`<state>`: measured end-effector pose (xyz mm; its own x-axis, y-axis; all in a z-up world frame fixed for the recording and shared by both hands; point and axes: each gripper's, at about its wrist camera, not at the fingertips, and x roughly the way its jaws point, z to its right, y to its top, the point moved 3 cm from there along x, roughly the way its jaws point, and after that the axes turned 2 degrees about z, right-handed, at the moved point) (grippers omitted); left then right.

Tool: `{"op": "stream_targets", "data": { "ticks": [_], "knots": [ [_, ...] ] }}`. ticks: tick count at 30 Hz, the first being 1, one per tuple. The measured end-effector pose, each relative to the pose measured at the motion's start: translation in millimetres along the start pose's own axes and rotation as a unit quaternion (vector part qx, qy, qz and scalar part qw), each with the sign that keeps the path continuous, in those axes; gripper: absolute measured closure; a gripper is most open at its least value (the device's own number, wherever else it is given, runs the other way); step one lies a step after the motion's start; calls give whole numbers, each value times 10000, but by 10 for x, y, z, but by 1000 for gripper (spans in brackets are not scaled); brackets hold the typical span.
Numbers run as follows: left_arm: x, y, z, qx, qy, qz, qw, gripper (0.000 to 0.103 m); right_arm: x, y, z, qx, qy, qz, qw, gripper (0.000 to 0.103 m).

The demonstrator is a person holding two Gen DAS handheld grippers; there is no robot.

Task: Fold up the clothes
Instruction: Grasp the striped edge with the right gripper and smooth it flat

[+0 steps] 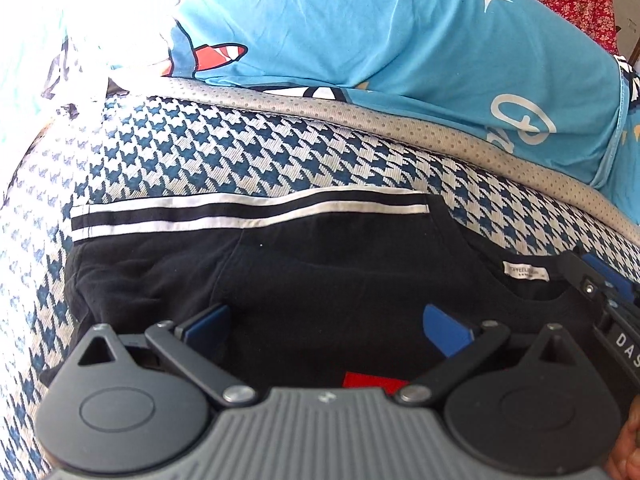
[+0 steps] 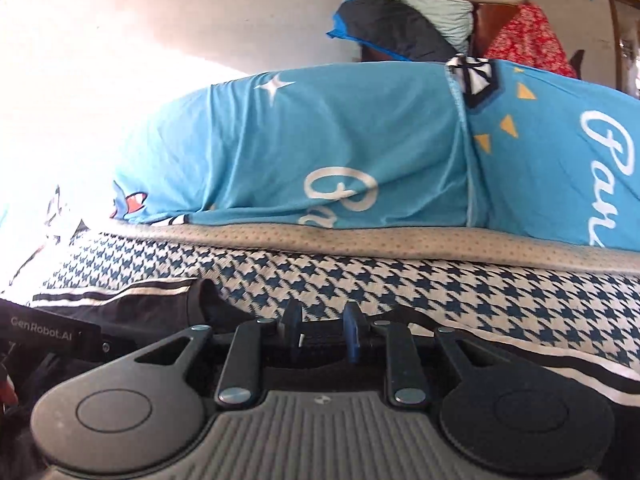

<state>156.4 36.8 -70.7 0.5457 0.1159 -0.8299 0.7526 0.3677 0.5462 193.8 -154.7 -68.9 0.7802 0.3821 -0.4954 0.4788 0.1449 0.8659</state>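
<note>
Left gripper (image 1: 327, 326) spread wide — black garment (image 1: 320, 264) beneath.

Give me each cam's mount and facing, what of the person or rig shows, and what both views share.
Left wrist: on the left claw, angled down at the black garment; open blue pads, right claw at the frame's right, fingertip in the corner.
Right wrist: on the right claw, looking low across the houndstooth cover; pads slightly apart, left claw at the frame's left.
Shared: garment, cover, blue bedding.
</note>
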Motion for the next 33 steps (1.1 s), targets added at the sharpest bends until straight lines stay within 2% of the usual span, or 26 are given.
{"op": "stream_targets", "data": {
  "ticks": [2, 7, 10, 12, 14, 15, 16, 17, 22, 24, 25, 27, 33],
  "knots": [
    [-5, 0, -9, -21, -12, -8, 10000, 0, 65, -17, -74, -126, 77, -59, 9999, 59],
    [3, -3, -17, -61, 3, -49, 10000, 0, 223, -115, -207, -327, 180, -426, 9984, 51],
    [12, -7, -11, -34, 27, -60, 10000, 0, 265, -184, -334, -872, -45, -465, 9951, 50],
    [17, -9, -8, -28, 38, -59, 10000, 0, 271, -194, -357, -947, -120, -425, 9945, 56],
    [20, -11, -4, -14, 50, -57, 10000, 0, 276, -191, -342, -892, -125, -369, 9953, 77],
    [26, -10, -6, -14, 54, -57, 10000, 0, 278, -187, -339, -887, -117, -349, 9954, 80],
    [34, -9, -11, -18, 56, -58, 10000, 0, 283, -183, -347, -928, -107, -339, 9951, 89],
    [42, -7, -15, -22, 59, -59, 10000, 0, 288, -180, -356, -968, -103, -325, 9947, 92],
    [49, 24, -31, 50, 306, 58, 9995, 0, 301, -99, -379, -906, -509, 111, 9945, 101],
    [74, 34, -63, 81, 442, 52, 9990, 0, 343, -43, -369, -736, -746, 259, 9942, 101],
    [117, 32, -110, 78, 536, -56, 9985, 0, 395, -39, -353, -639, -821, 191, 9944, 101],
    [129, 36, -177, 9, 561, -117, 9984, 0, 500, -86, -313, -481, -835, -92, 9953, 101],
    [72, 16, -353, -329, 447, -103, 9984, 0, 283, 2, -348, -215, -668, 213, 9973, 101]
  ]
}}
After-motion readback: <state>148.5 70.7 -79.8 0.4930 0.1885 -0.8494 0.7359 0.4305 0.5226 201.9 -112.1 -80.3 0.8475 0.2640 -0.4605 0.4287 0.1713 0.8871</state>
